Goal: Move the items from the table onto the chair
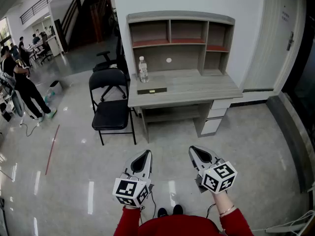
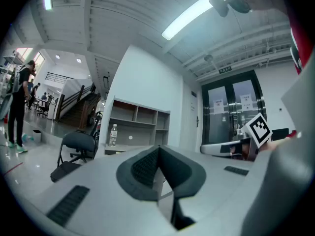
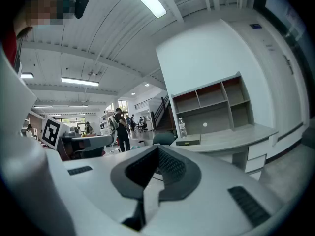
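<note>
Grey desk (image 1: 197, 90) carries a water bottle (image 1: 143, 69) and dark box (image 1: 151, 90); left gripper (image 1: 146, 153) and right gripper (image 1: 193, 150) closed, empty

From your head view the flat dark item (image 1: 151, 90) on the desk (image 1: 197, 85) is too small to identify, and the label on the bottle (image 1: 143, 69) can't be read. Your sleeves (image 1: 172, 226) run off the bottom edge. In the right gripper view the right gripper (image 3: 158, 151) hides the chair (image 3: 164, 138) below its backrest. The distant people (image 1: 19, 82) are too small to make out.
</note>
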{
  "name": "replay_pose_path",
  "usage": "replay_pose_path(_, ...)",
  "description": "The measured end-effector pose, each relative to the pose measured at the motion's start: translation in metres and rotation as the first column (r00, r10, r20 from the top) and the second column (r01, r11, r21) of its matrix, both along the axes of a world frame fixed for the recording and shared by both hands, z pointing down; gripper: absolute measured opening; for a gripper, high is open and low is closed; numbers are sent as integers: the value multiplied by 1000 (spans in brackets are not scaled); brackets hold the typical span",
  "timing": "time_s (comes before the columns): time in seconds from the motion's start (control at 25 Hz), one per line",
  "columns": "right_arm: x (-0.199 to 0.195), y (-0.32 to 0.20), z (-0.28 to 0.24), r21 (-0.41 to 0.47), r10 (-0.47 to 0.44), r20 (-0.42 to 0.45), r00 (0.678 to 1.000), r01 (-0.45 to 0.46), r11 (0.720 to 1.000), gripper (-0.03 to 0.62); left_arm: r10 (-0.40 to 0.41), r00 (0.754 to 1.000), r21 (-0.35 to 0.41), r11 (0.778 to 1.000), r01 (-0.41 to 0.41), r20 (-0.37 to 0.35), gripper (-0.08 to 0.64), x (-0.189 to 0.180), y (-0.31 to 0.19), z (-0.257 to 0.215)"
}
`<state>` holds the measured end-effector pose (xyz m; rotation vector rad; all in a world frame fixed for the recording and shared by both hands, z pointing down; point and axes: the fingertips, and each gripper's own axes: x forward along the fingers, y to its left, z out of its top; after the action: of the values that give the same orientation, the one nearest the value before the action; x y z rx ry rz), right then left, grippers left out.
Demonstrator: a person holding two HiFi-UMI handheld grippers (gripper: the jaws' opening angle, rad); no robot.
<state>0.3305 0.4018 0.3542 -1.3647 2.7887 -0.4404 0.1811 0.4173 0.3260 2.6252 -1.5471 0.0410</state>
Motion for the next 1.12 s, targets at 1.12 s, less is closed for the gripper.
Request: replay_pose_path(1.12,36,-17,0,-34,-16,52,999,18,999,12,-57,998,-52,997,55,-31,9,13,-20,10)
